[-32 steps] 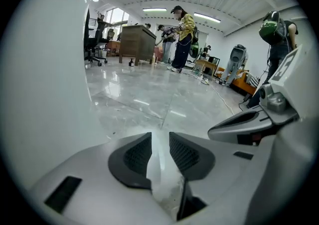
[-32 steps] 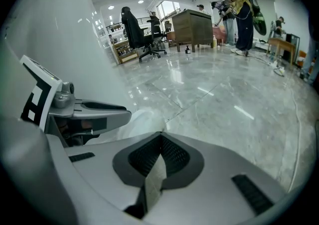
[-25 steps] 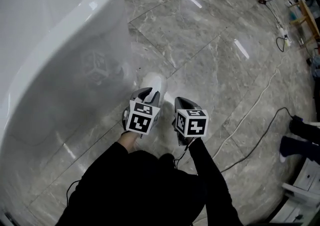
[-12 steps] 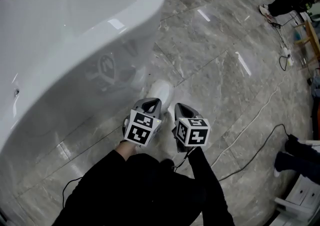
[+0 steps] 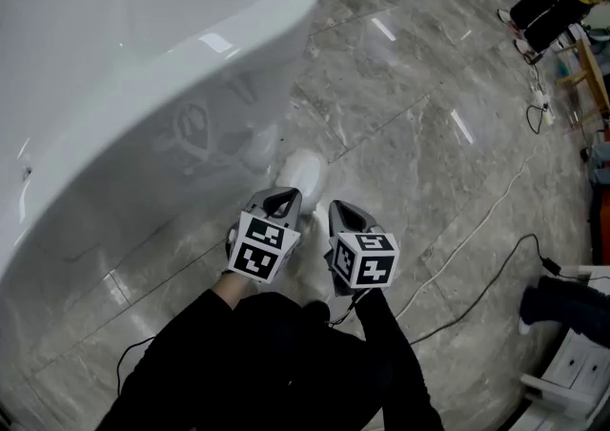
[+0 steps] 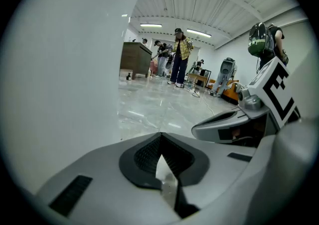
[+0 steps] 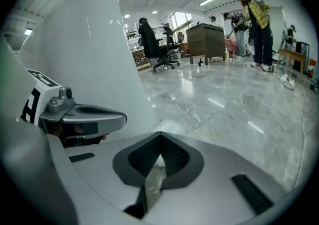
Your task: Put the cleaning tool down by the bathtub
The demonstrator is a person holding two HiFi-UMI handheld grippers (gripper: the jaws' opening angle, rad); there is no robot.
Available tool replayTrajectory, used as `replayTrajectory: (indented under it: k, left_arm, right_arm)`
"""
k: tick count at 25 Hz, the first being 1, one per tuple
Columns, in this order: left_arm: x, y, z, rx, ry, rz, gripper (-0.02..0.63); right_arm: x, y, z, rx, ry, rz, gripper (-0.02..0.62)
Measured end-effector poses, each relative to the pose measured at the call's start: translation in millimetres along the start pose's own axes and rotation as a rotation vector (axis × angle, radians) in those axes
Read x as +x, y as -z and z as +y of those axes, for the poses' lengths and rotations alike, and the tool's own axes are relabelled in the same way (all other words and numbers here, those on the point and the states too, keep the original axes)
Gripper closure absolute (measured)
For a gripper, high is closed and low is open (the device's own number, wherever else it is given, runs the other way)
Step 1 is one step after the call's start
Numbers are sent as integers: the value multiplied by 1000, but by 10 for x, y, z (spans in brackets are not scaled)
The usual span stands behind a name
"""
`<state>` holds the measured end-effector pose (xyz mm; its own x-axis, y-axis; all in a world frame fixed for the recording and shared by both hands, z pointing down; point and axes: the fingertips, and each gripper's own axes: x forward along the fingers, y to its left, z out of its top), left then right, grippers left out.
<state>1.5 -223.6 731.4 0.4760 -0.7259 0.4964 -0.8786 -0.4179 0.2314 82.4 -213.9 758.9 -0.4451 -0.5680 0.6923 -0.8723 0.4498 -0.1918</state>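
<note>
Tool (image 5: 301,172) lay on floor (image 5: 410,114) just beside tub (image 5: 143,86), so judged placed. Left gripper (image 5: 283,194) and right gripper (image 5: 343,209), jaws together on nothing, hung near it, no longer needed.

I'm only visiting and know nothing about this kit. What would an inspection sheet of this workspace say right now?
Surface: glossy grey marble floor.
Job's things: white cleaning tool lies on the floor beside the white bathtub, free of both grippers.
Clutter: nothing seen by the tub.
Grippers: left gripper shut, empty; right gripper shut, empty; both close to the tool.
Cables: white cable and black cable trail across the floor on the right.
Surroundings: people standing far off, a desk, an office chair.
</note>
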Motion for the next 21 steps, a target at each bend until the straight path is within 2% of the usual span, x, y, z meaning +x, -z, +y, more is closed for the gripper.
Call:
replayTrajectory:
  k: [8, 21]
  left_arm:
    - [-64, 60, 4, -14, 8, 5, 598]
    - [-26, 130, 111, -28, -33, 19, 598]
  right_arm:
    - [-44, 29, -6, 10, 3, 2, 595]
    - [-4, 34, 21, -6, 2, 17, 595]
